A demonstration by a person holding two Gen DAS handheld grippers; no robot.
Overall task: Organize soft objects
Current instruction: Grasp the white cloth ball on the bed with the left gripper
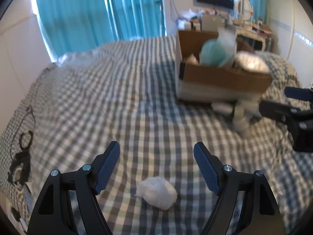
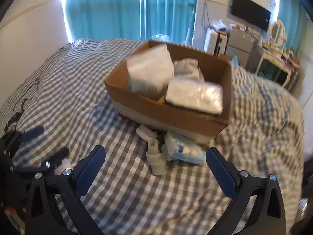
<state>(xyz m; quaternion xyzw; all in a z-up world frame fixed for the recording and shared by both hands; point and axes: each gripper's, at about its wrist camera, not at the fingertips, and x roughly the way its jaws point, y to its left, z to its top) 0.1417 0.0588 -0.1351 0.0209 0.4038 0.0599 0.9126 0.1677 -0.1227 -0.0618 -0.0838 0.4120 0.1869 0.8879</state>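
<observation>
A small white plastic-wrapped bundle (image 1: 157, 192) lies on the checked bedspread just below my open, empty left gripper (image 1: 156, 152). A cardboard box (image 2: 176, 115) on the bed holds several soft wrapped packs (image 2: 193, 96); it also shows in the left wrist view (image 1: 225, 78). In front of the box lie a white tube piece (image 2: 156, 158), a white roll (image 2: 144, 132) and a blue-white soft pack (image 2: 185, 148). My right gripper (image 2: 154, 156) is open and empty, hovering near these. The right gripper shows at the right edge of the left wrist view (image 1: 293, 113).
Black cables and a strap (image 1: 21, 156) lie on the bed's left side. Teal curtains (image 1: 97, 13) hang behind the bed. A cluttered desk (image 2: 273, 62) and a wall screen (image 2: 250, 11) stand at the far right.
</observation>
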